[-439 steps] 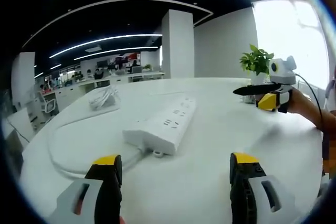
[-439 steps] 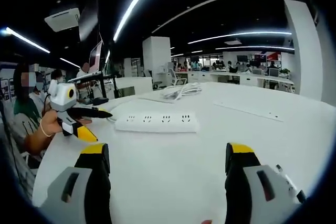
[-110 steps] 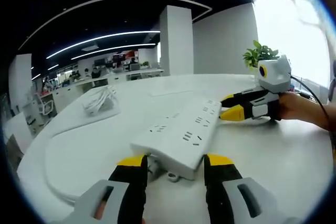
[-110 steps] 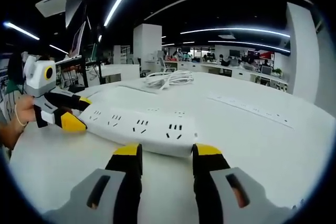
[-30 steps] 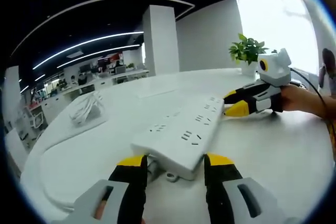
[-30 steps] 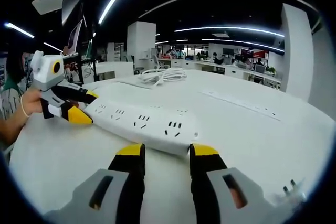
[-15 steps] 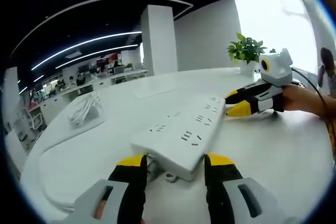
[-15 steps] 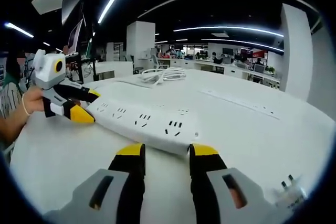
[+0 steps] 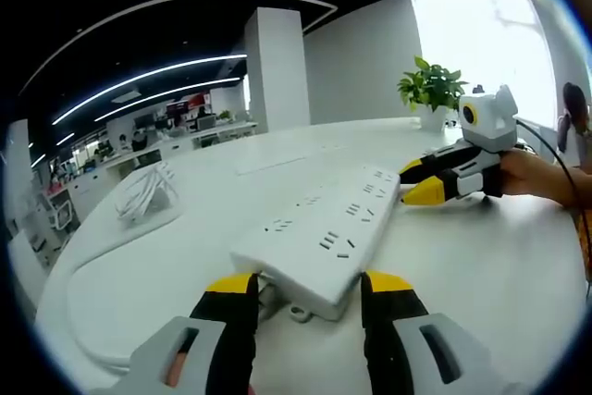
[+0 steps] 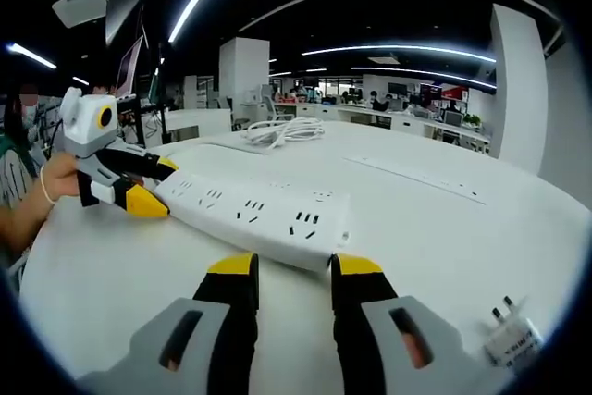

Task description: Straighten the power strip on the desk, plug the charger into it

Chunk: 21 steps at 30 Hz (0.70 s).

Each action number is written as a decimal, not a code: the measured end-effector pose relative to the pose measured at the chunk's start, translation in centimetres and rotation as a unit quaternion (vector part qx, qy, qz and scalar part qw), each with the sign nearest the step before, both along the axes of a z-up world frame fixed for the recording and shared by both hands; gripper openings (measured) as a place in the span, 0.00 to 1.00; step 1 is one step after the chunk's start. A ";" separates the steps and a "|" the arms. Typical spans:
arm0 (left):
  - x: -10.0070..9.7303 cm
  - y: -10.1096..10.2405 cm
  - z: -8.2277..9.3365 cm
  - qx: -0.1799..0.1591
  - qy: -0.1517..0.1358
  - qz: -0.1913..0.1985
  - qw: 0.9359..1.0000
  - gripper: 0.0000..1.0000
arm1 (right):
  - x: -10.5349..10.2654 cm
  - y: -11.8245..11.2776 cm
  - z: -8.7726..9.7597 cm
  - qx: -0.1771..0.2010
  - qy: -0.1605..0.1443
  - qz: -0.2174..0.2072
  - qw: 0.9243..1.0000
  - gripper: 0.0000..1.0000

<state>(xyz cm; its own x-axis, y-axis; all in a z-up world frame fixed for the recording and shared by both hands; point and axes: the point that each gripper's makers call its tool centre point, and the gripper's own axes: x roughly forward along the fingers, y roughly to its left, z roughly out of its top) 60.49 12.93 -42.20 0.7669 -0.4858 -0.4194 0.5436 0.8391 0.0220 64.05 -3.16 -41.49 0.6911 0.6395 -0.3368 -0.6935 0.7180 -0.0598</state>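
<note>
Both pairs of my fingers stay clenched on the power strip (image 9: 324, 238): left gripper (image 9: 305, 286) at the cord end, right gripper (image 10: 287, 267) at the far end. Over the last second the strip has barely turned on the desk (image 9: 481, 265), so straightening appears nearly complete. A charger (image 10: 511, 338), seemingly a small white block with metal prongs, has entered the right gripper view, unplugged. Strip housing: smooth, rigid white plastic, long and rectangular.
</note>
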 end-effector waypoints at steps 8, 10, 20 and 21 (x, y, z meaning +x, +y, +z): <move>-0.1 -0.2 0.0 0.002 -0.001 -0.005 1.000 0.45 | -0.5 -0.2 0.0 -0.002 0.003 -0.006 1.000 0.29; -0.1 -0.2 0.0 0.002 -0.001 -0.007 1.000 0.45 | -0.6 -0.3 0.0 -0.002 0.004 -0.009 1.000 0.28; -0.2 -0.5 0.0 0.005 0.000 -0.012 1.000 0.45 | -1.1 -0.7 -0.1 -0.002 0.006 -0.018 1.000 0.26; -0.2 -0.5 0.0 0.005 0.000 -0.013 1.000 0.45 | -1.1 -0.8 -0.1 -0.002 0.007 -0.019 1.000 0.26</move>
